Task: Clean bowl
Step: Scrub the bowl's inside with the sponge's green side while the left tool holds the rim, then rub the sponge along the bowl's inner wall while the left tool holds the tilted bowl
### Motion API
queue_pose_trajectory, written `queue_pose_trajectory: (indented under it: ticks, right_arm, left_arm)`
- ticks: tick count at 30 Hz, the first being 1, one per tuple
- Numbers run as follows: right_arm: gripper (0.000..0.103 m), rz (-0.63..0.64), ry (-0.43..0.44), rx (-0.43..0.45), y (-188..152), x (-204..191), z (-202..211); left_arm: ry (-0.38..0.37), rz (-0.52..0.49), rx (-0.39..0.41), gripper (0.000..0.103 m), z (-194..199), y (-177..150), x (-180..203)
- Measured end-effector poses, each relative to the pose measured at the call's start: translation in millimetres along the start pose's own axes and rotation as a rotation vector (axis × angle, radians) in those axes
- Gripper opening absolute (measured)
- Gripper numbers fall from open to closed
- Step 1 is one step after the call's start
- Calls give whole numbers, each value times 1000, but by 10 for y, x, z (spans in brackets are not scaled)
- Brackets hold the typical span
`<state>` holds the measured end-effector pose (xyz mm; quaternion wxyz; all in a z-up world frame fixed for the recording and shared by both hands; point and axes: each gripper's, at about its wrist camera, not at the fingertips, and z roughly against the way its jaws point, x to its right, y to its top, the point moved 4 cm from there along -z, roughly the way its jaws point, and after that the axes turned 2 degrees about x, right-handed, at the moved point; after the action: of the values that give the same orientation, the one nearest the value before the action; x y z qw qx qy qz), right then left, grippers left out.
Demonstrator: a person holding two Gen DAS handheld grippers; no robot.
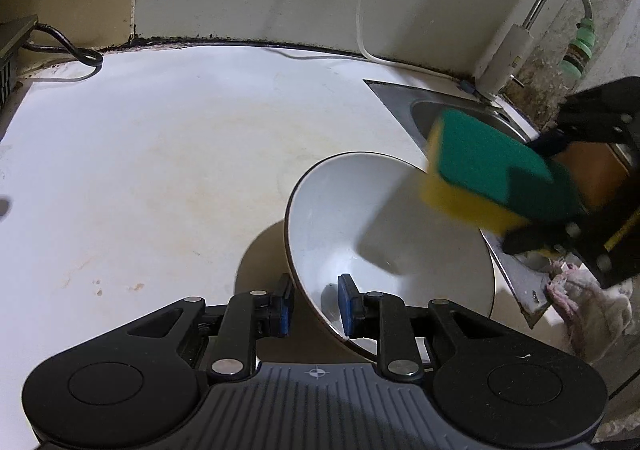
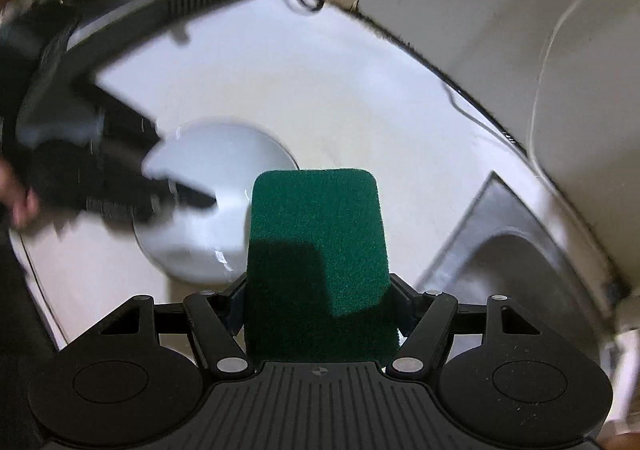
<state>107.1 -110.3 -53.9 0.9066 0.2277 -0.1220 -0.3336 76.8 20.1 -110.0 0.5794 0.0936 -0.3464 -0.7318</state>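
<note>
Bowl (image 1: 360,226) tilted on counter (image 1: 160,154) beside sink (image 1: 404,106), left gripper (image 1: 314,304) clamped on its rim. Right gripper (image 2: 320,304) squeezes sponge (image 2: 316,250) at the bowl's far rim.

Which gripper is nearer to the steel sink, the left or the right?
Right. The right gripper, clamping the green and yellow sponge, hangs over the steel sink. The left gripper grips the white bowl over the counter beside it.
</note>
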Motion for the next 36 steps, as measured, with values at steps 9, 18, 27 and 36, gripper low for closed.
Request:
queue_pose_trajectory:
  ticks: [9,18,27,36]
  right_arm:
    - [69,27,51,-59,-441,-171,73]
    - [69,-175,47,270,-479,-205,251]
    - [70,-196,1,350,-631,-490,217]
    - [75,-158,-62,457,-803,-537,212]
  left_arm:
    - [14,3,-4,28,-1,0,6]
    - [21,16,-14,28,19,-4,6]
    - [17,30,-19,28,14,-15,8]
    - [12,40,-26,27,10,-11,-8]
